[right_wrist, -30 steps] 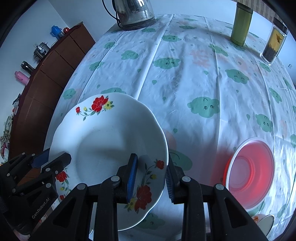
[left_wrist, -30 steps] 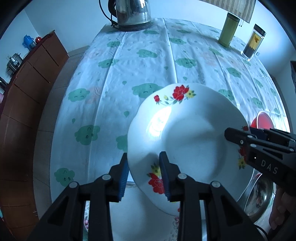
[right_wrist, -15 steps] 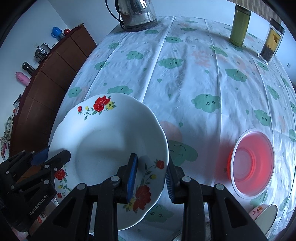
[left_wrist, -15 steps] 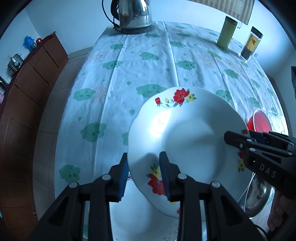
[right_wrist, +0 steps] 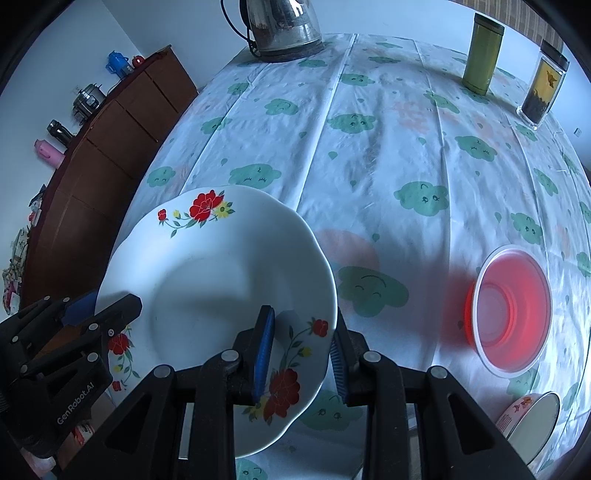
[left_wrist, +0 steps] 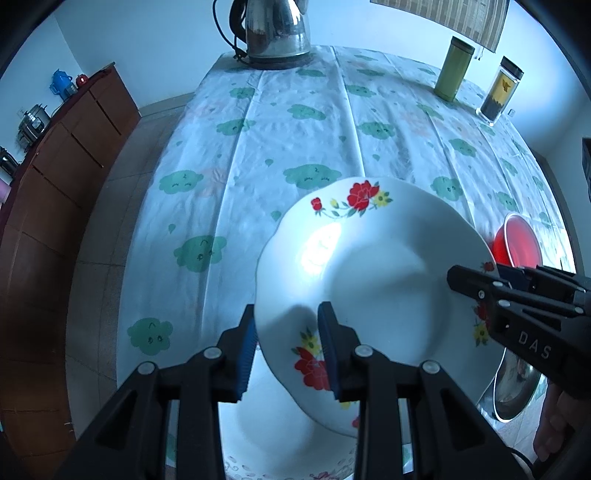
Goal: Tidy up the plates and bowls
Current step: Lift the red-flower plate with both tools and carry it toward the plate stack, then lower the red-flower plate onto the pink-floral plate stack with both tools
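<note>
A table (right_wrist: 388,155) with a cloud-print cloth carries a red bowl (right_wrist: 509,310) near its right side. Above it, a white flowered plate (left_wrist: 369,280) is held by opposite rims: the left gripper (left_wrist: 288,350) and right gripper (right_wrist: 301,354) jaws each pinch its edge.

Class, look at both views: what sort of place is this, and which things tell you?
Probably a home dining room or kitchen: a table under a cloud-print tablecloth, a steel kettle at its far end, and a wooden sideboard with small appliances along the wall.
</note>
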Action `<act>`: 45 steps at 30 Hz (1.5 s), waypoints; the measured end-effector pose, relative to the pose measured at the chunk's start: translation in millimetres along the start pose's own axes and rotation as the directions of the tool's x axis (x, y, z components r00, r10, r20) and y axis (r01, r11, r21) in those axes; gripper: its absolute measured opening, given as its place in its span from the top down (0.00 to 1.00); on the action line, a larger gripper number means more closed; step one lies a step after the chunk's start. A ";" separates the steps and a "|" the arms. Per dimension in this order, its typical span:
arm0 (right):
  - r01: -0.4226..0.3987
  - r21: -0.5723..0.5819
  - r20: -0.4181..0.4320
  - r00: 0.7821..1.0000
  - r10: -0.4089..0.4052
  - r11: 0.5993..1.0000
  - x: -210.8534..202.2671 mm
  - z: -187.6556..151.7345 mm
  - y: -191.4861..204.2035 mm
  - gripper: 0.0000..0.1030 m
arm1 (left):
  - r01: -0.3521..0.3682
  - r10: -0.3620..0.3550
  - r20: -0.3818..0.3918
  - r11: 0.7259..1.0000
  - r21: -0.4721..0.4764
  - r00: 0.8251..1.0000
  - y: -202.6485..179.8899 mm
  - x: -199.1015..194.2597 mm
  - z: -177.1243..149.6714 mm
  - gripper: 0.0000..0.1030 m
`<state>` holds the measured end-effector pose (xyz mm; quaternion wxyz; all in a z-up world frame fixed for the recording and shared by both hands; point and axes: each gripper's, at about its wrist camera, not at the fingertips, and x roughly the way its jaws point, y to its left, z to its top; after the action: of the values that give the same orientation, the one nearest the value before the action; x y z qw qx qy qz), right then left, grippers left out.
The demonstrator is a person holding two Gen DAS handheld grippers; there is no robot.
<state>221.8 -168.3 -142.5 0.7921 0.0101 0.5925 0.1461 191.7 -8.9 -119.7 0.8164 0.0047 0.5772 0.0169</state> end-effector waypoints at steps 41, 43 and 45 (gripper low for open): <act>-0.027 -0.067 -0.007 1.000 0.027 0.997 -4.4 -36.4 42.2 0.70 | -0.012 0.013 0.005 0.997 -0.070 1.000 33.1 -16.2 -46.6 0.70; -0.029 -0.072 -0.010 1.000 0.029 0.997 -3.3 -38.4 44.7 0.70 | -0.015 0.015 0.003 0.997 -0.075 1.000 35.4 -15.9 -49.7 0.70; -0.032 -0.076 -0.013 0.999 0.031 0.997 -2.1 -40.8 47.5 0.70 | -0.018 0.018 0.000 0.997 -0.078 1.000 37.7 -15.5 -52.9 0.70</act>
<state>172.4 -129.8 -143.7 0.7859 -0.0116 0.5910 0.1814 135.8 27.7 -121.8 0.8160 -0.0218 0.5757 0.0468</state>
